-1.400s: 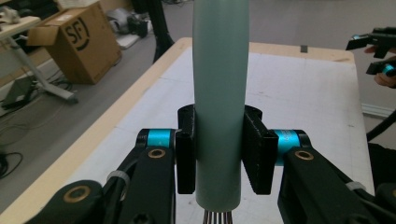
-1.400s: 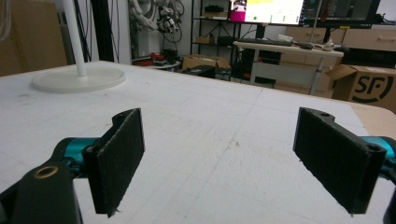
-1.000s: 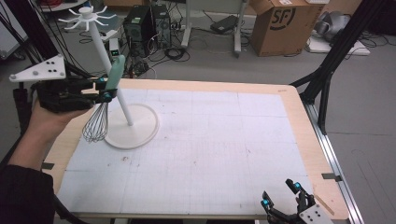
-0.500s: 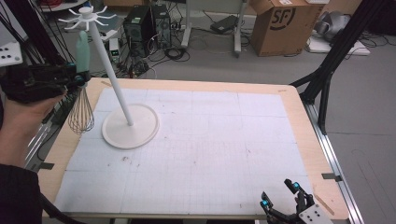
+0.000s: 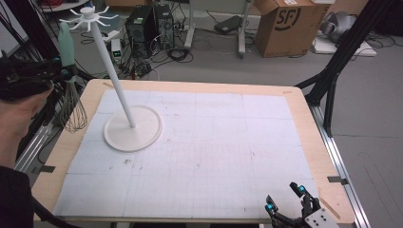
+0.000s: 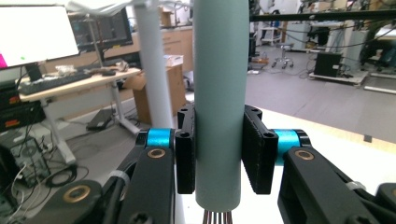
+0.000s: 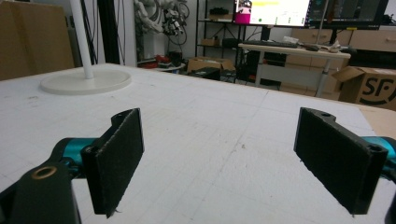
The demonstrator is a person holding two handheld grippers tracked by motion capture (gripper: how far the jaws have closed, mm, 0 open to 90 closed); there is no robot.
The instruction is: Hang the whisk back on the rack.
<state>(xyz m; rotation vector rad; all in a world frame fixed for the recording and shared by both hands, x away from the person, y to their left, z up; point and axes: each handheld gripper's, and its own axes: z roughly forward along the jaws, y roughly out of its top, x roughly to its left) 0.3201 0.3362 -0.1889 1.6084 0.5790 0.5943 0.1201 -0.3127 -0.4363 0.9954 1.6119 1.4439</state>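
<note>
From the high view, the left gripper (image 5: 54, 73) held a whisk (image 5: 71, 90) upright off the counter's (image 5: 294, 102) left edge, beside the white stand (image 5: 124, 102) — most of the mat lay open. The right gripper (image 5: 285, 202) sat at the near edge.

In the left gripper view, both fingers (image 6: 256, 151) clamped the whisk's grey-green handle (image 6: 219, 98).

In the right gripper view, the fingers (image 7: 116, 154) stood wide apart over bare mat — the stand's base (image 7: 86, 81) lay well apart.

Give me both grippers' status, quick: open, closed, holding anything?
Left gripper: closed on the whisk, gripping its pale green handle, wires hanging down beside the table edge.
Right gripper: open, holding nothing, low over the table's near right corner.
</note>
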